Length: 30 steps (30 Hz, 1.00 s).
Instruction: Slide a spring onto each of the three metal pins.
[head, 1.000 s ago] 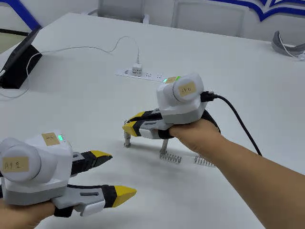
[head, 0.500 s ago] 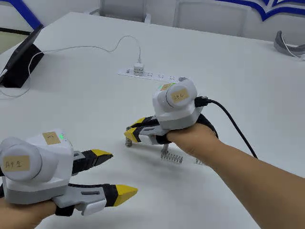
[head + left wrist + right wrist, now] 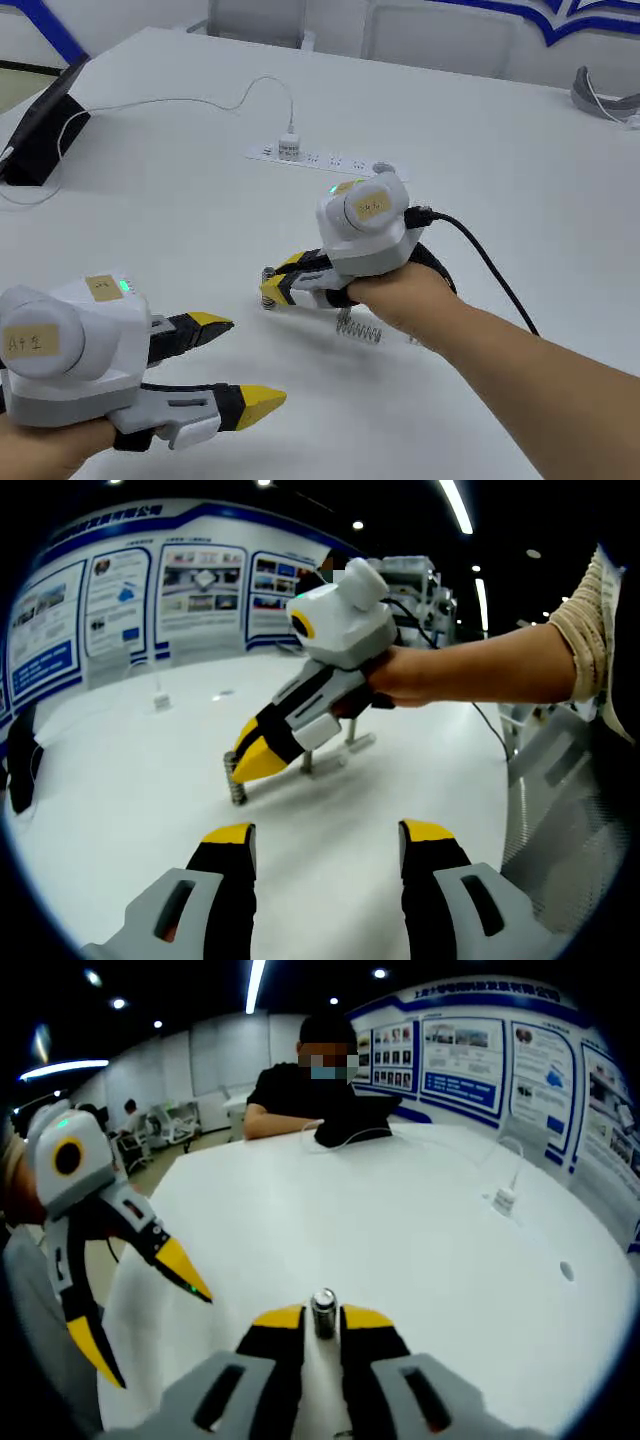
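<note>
Right tongs (image 3: pixel 272 290) pinched on upright pin (image 3: pixel 323 1312), dead ahead between my tips. Loose spring (image 3: pixel 362 332) lies flat, just right. Left tongs (image 3: pixel 250 360) apart, idle, near left.

I count two tools: the left hand-held gripper (image 3: pixel 250 360) and the right hand-held gripper (image 3: pixel 275 280). Three metal pins: first pin (image 3: pixel 232 766), second pin (image 3: pixel 307 764), third pin (image 3: pixel 351 732). Two springs I can make out: fitted spring (image 3: pixel 237 790), loose spring (image 3: pixel 360 330).
</note>
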### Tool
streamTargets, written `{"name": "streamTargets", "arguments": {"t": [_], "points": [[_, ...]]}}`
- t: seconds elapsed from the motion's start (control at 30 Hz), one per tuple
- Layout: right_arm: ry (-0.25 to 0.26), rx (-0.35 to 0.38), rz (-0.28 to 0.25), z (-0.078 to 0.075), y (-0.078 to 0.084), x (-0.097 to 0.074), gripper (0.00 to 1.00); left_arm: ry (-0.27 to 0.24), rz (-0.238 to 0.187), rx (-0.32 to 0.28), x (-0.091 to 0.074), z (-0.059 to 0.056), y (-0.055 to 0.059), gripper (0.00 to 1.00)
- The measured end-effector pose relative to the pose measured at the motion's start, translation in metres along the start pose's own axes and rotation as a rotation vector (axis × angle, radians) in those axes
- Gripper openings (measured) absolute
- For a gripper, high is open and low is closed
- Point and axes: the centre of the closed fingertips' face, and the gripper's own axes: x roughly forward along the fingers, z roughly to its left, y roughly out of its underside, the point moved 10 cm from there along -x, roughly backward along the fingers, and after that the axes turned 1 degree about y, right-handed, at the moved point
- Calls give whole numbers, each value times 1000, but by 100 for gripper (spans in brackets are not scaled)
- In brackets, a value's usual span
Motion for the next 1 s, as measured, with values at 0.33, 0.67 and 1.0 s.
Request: {"name": "streamTargets", "arguments": {"t": [0.33, 0.67, 1.0], "points": [[24, 12, -44, 0, -2, -21, 16, 5, -5, 3, 1, -1, -2, 58], [54, -6, -87, -1, -6, -52, 17, 9, -8, 11, 3, -2, -5, 58], [84, 1, -112, -1, 2, -82, 17, 18, -10, 17, 6, -2, -8, 58]]}}
